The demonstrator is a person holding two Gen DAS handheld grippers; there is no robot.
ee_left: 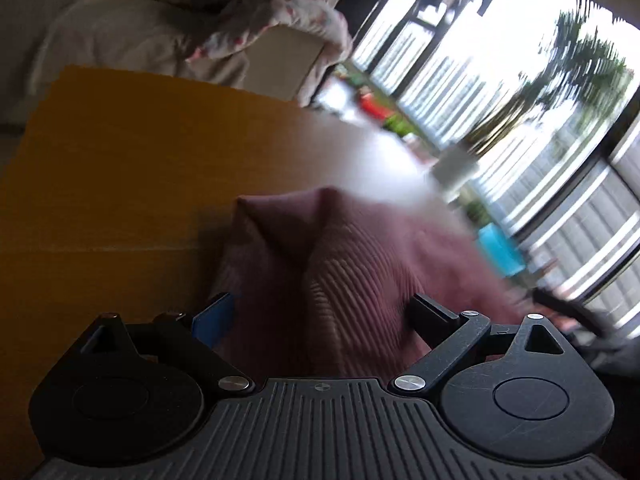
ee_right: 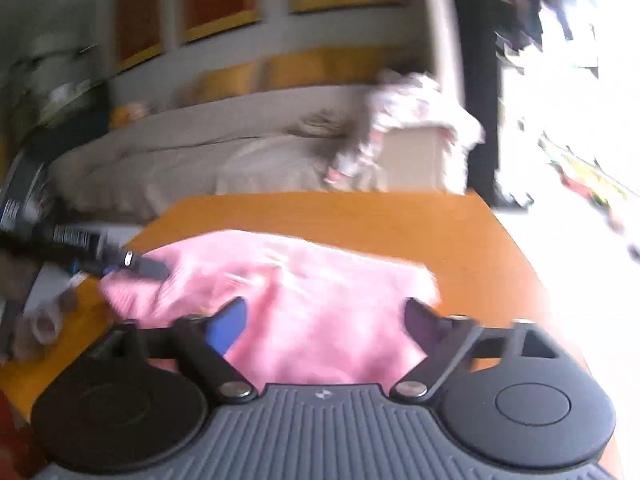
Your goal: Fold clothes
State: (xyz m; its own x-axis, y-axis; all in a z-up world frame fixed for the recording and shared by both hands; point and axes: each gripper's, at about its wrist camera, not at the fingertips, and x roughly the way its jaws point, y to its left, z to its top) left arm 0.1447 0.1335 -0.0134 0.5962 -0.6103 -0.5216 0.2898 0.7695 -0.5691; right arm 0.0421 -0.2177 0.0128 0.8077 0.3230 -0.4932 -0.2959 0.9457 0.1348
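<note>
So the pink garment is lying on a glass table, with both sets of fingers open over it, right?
Not glass. The table is orange-brown wood, as the right wrist view shows. The rest holds: the pink garment lies on it, and both the left gripper and right gripper have fingers spread open.

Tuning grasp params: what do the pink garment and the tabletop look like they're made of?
Pink garment: soft ribbed knit, matte; fine parallel ribs show in the left wrist view, and it bunches into a peak. Tabletop: smooth orange-brown wood or laminate, slightly glossy; window light glares off its far part. Blur hides any grain.
</note>
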